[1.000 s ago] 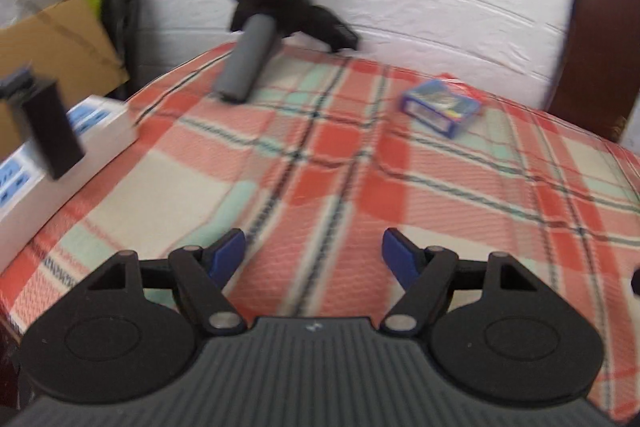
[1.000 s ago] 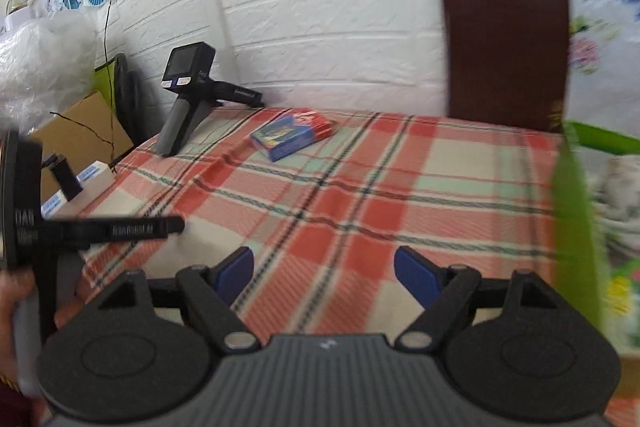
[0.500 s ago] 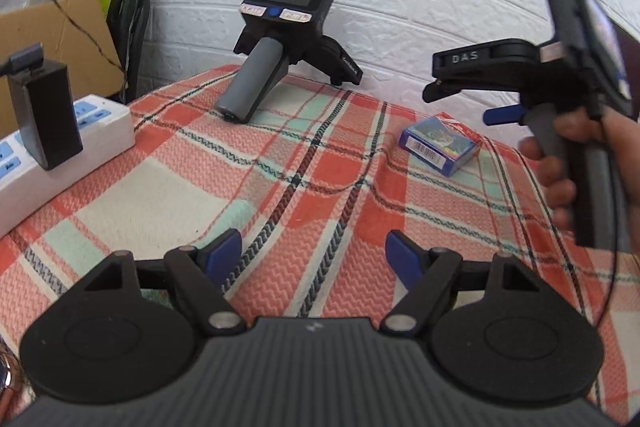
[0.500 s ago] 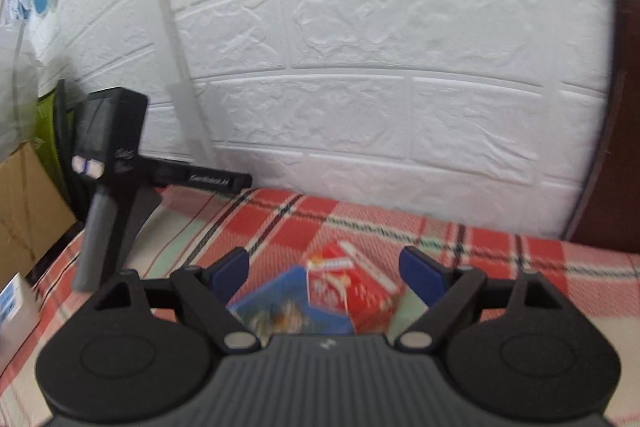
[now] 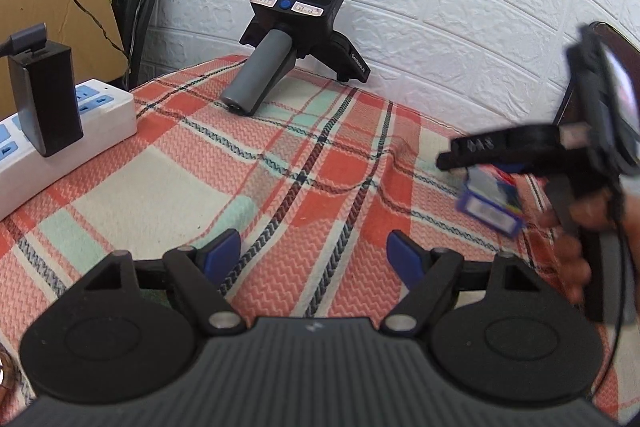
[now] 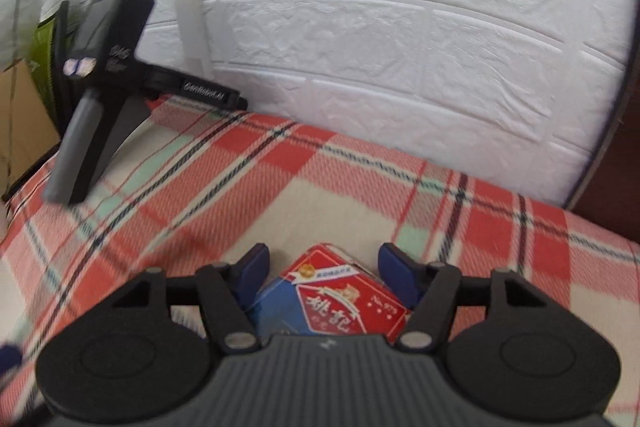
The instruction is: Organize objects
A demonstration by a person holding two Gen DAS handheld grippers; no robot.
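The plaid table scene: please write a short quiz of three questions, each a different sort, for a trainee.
1. True or false: the left tongs have nothing between their tips.
2. Which thing lies between the tips of the right tongs? A) the card box B) the power strip C) the spare handheld gripper
3. Fill in: the black adapter is plugged into the ____.

Key: 1 true; 2 A; 3 power strip. The right tongs are closing around the box, and their pads seem not yet to press it.
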